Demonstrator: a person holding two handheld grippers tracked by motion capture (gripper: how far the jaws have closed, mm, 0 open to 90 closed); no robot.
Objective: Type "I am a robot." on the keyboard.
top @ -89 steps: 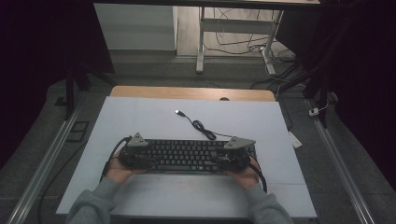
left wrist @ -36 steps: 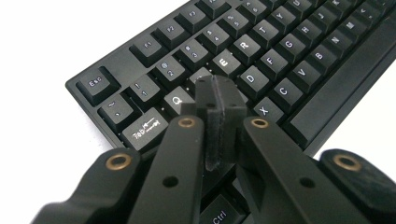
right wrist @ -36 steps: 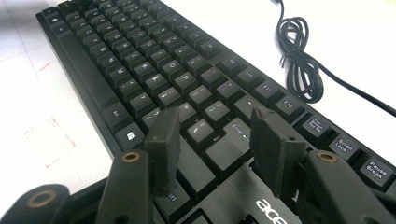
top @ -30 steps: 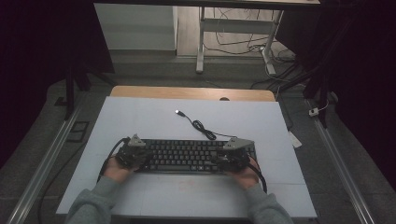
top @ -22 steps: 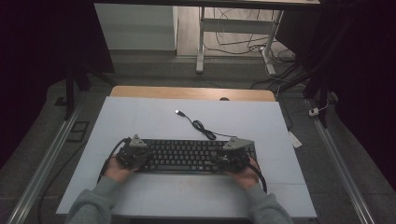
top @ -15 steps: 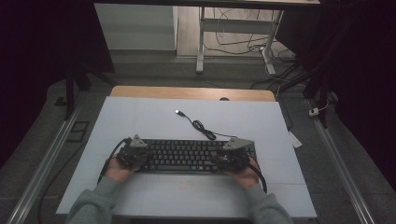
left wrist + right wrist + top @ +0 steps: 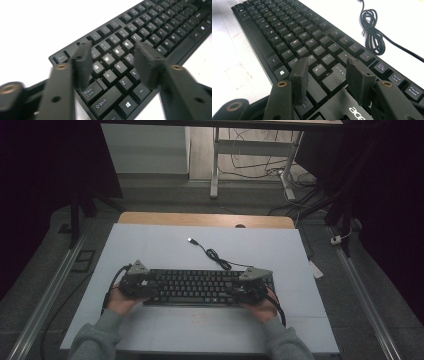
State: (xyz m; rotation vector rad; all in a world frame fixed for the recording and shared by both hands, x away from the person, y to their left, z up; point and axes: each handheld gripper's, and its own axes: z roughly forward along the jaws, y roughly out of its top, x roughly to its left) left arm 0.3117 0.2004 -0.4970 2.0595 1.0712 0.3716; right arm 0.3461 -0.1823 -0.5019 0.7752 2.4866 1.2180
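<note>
Low in the middle of the high view, the black keyboard [image 7: 205, 286] lies flat on the pale table sheet [image 7: 150, 245], its long side running left to right across the frame. Its cable [image 7: 216, 256] leaves the far edge, makes a small coil above the keyboard's centre and ends in a loose plug [image 7: 190, 240] lying unconnected on the sheet.

At the keyboard's left end the left gripper [image 7: 111, 58] hovers over the letter keys; its jaws have just been opening and now stand apart above the Q, W, A and S keys, with nothing clamped between them. At the right end the right gripper [image 7: 325, 71] has its jaws apart too, poised over the Enter key [image 7: 335, 75] and its neighbours, gripping nothing.

As a judgement: the work looks like pressing or handling keys at both ends of the board. The keyboard seems already placed and squared; both grippers are positioned but neither presses a key that I can see, so the key work itself remains, and the plug is still unattached.
</note>
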